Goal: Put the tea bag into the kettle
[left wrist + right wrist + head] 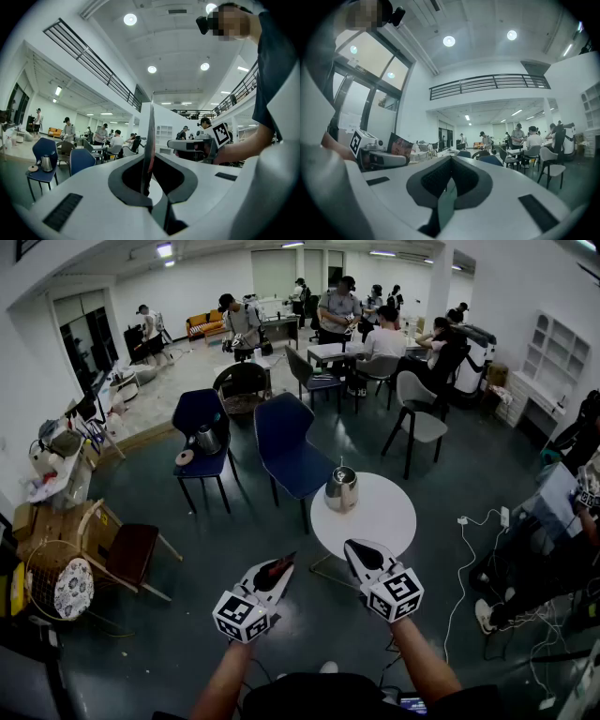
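Observation:
A steel kettle (341,489) with its lid on stands at the near left of the round white table (384,517). My left gripper (277,571) hovers in front of the table, short of the kettle, shut on a flat dark-red tea bag packet (274,569). In the left gripper view the packet (149,136) stands edge-on between the closed jaws of my left gripper (149,185). My right gripper (360,555) is beside it, over the table's near edge, shut with nothing in it. In the right gripper view, my right gripper (448,182) is shut and the packet (399,146) shows at the left.
A blue chair (289,448) is pushed against the table's far left. Another blue chair (199,432) further left carries a second kettle (207,439). A grey chair (417,418) stands beyond the table. Cables (464,559) lie on the floor at right. Several people work at the back.

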Demonstrator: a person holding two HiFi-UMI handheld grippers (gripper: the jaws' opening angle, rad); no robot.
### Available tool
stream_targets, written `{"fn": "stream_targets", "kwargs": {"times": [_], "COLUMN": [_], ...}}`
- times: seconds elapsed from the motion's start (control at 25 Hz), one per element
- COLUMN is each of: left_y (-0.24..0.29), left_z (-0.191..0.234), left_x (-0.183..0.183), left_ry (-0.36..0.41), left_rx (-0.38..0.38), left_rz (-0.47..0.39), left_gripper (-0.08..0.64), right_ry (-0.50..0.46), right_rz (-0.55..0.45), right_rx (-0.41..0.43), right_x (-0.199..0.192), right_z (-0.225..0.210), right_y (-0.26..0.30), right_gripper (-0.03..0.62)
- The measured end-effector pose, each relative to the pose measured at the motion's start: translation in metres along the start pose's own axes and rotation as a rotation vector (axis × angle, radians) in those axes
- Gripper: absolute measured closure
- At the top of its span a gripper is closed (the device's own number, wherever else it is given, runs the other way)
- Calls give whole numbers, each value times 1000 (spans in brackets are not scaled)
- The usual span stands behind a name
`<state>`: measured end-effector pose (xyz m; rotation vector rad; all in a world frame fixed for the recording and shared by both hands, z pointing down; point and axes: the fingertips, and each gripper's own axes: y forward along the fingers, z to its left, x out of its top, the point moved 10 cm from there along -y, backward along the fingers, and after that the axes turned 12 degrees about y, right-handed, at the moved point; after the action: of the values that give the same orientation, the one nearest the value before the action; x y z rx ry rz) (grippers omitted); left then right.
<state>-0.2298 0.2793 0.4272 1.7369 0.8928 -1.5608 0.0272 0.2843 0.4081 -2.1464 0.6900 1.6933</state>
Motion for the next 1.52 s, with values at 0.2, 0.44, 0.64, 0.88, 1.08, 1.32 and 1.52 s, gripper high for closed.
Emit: {"fn": "stream_targets", "kwargs": {"times": [0.2,0.44,0.64,0.88,1.08,1.32,1.52], "left_y": [2,9,19,23,32,42,49], "left_z": [-1,-4,-15,-27,-39,-53,-56], "left_x": [-2,-4,-8,-13,-17,-27,-25], "left_ry": [-8,-15,-18,-32,-26,-36,-41], "left_rx": [1,9,22,47,58,68,68], "left_rz": [5,4,3,8,2,18,14], "left_gripper": [523,523,523,523,523,523,523], "right_ry": [-9,0,8,11,5,20,23], "right_rz": [-1,5,0,3,8,15,22], "right_rx": [-8,-9,-13,-6,9,7,1], "right_x": [-2,-4,-6,-6,-10,-20,-20], "right_z": [-3,-13,-32,-43,-56,-74,-81], "right_y": [-1,-4,-9,-16,-23,-35,-35], "right_gripper": [575,575,575,575,575,575,575]}}
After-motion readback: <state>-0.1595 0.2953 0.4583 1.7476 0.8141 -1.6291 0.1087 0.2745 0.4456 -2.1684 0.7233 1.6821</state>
